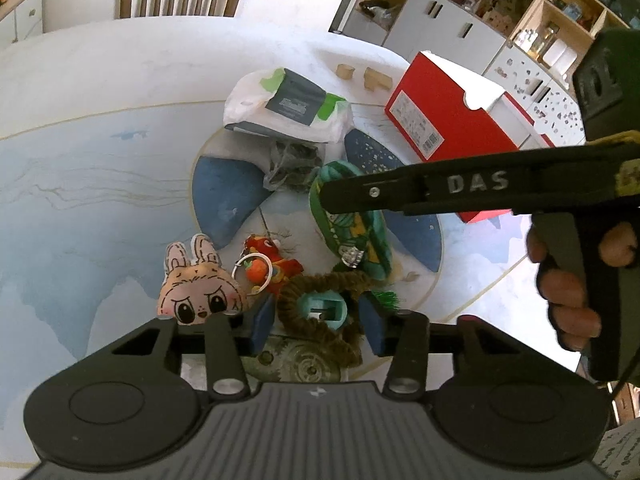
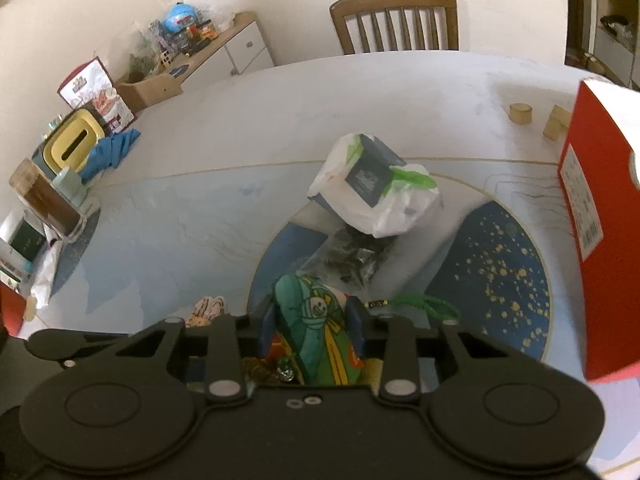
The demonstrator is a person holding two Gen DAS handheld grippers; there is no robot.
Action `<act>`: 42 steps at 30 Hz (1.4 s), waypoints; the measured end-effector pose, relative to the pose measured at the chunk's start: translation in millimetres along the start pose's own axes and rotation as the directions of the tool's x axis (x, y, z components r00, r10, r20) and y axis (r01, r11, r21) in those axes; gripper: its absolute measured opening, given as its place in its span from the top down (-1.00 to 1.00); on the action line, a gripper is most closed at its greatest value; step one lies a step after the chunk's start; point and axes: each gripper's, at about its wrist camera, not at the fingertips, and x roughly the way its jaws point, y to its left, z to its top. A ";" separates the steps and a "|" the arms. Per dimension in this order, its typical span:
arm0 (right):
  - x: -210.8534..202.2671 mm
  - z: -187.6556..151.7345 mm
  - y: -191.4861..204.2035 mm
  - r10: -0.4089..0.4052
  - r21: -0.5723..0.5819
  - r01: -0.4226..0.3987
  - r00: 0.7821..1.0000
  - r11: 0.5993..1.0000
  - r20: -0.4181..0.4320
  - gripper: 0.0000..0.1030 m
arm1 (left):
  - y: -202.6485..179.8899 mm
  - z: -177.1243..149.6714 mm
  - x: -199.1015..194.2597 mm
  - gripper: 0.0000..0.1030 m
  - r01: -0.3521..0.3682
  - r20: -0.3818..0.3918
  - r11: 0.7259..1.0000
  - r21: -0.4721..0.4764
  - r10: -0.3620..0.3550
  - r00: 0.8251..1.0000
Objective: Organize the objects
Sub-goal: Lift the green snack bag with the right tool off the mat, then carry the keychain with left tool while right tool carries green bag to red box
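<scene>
Black tongs (image 1: pixel 316 320), blue pads (image 1: pixel 262 322) (raised "DAS" lettering), silver screws.

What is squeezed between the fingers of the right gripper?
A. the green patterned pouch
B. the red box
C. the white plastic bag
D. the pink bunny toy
A. In the right wrist view the right gripper has its blue pads on both sides of the green patterned pouch, while the pink bunny toy, red box and white plastic bag lie apart from it.
</scene>
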 end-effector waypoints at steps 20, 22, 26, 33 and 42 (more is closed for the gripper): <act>-44.4 -14.4 -29.6 0.054 0.078 -0.058 0.997 0.995 0.055 0.33 | -34.1 -3.6 5.3 0.84 -0.094 0.059 0.976 0.195 0.084 0.995; -55.5 -14.0 -31.4 0.058 0.068 -0.063 0.996 0.996 0.073 0.33 | -36.6 -1.7 -1.6 0.85 -0.086 0.076 0.980 0.179 0.073 0.994; -83.9 -9.8 -39.9 0.063 0.064 -0.071 0.991 0.995 0.115 0.33 | -41.6 7.4 -17.2 0.85 -0.050 0.105 0.989 0.136 0.036 0.994; -135.1 9.9 -65.0 0.037 0.063 -0.050 0.979 0.997 0.200 0.33 | -55.5 40.4 -37.6 0.85 -0.009 0.170 0.996 0.085 -0.005 0.985; -180.0 39.5 -117.5 -0.074 0.067 0.056 0.955 0.996 0.288 0.33 | -90.8 91.5 -38.4 0.85 0.016 0.230 0.996 0.091 -0.037 0.973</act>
